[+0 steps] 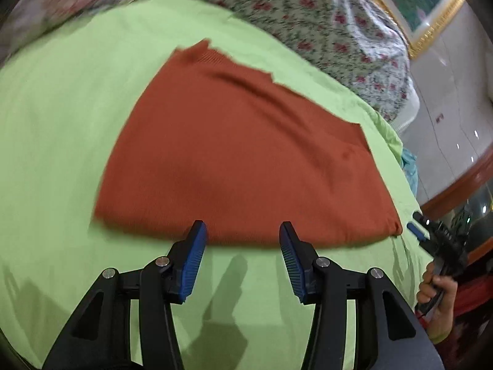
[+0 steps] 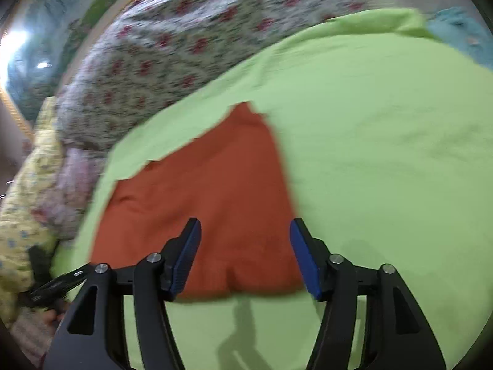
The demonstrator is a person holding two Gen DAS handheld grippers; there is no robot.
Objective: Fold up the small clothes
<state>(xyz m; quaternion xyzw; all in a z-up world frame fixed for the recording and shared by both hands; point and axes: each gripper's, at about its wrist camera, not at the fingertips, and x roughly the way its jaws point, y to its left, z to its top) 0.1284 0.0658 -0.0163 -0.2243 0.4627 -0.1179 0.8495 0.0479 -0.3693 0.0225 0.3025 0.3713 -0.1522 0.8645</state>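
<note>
A rust-orange knit garment (image 1: 240, 157) lies flat on a light green sheet (image 1: 61, 117). My left gripper (image 1: 242, 226) is open and empty, its blue pads just at the garment's near edge. In the right wrist view the same garment (image 2: 212, 191) lies ahead and to the left. My right gripper (image 2: 245, 223) is open and empty, held over the garment's near right corner. The right gripper also shows at the right edge of the left wrist view (image 1: 414, 228), held in a hand.
A floral quilt (image 1: 323, 15) is heaped behind the green sheet, also seen in the right wrist view (image 2: 172, 55). A gold-framed picture (image 1: 431, 9) hangs on the wall. A teal cloth (image 2: 462, 34) lies at the sheet's far right. Bare green sheet (image 2: 400, 154) spreads to the right.
</note>
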